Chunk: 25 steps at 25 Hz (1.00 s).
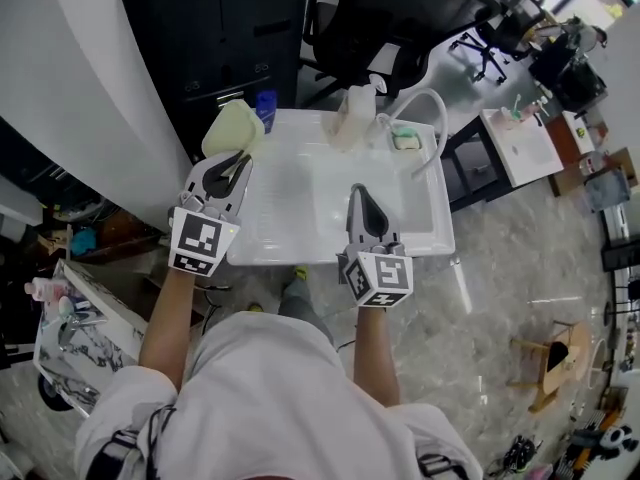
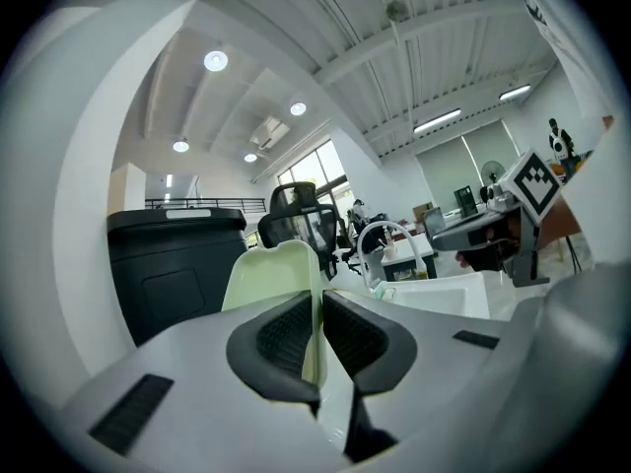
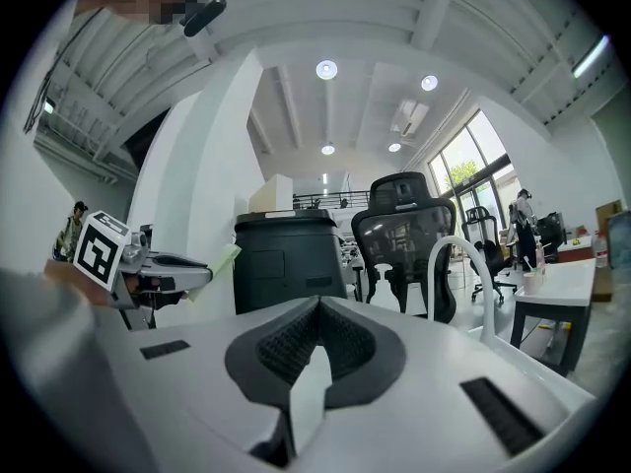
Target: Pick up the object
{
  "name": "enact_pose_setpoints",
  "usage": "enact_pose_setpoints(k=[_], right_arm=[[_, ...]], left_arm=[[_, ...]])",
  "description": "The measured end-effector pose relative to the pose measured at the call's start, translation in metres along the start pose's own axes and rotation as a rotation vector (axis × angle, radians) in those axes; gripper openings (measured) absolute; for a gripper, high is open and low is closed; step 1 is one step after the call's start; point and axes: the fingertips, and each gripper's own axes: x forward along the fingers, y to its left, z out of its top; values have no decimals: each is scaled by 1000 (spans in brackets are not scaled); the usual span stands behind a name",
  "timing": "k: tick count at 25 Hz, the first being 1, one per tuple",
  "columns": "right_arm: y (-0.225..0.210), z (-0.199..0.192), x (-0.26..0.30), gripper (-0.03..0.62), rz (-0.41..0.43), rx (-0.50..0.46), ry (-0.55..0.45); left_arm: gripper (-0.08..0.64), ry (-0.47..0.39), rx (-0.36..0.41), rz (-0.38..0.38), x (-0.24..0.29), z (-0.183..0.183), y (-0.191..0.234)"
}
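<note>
A pale yellow-green cutting board (image 1: 232, 128) is held up off the white sink unit (image 1: 290, 238) at its far left corner. My left gripper (image 1: 237, 160) is shut on the board's near edge; in the left gripper view the thin board (image 2: 273, 276) stands upright between the jaws (image 2: 317, 338). My right gripper (image 1: 359, 196) hovers over the sink basin, shut, with nothing between its jaws (image 3: 317, 338). In the right gripper view the left gripper (image 3: 158, 269) shows at the left with the board (image 3: 222, 260) sticking out.
A curved white faucet (image 1: 430, 118) rises at the sink's far right, with a soap dish (image 1: 406, 140) and a white bottle (image 1: 352, 118) beside it. A black cabinet (image 1: 220, 38) and office chairs (image 1: 370, 28) stand behind. A cluttered trolley (image 1: 70, 308) sits at the left.
</note>
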Motion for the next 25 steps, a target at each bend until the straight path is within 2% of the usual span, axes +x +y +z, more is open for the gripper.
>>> enact_pose_setpoints(k=[9, 25], right_arm=[[18, 7, -22, 5, -20, -18, -13], [23, 17, -47, 3, -36, -67, -9]], left_arm=[[49, -55, -54, 46, -47, 3, 14], [43, -77, -97, 53, -71, 5, 8]])
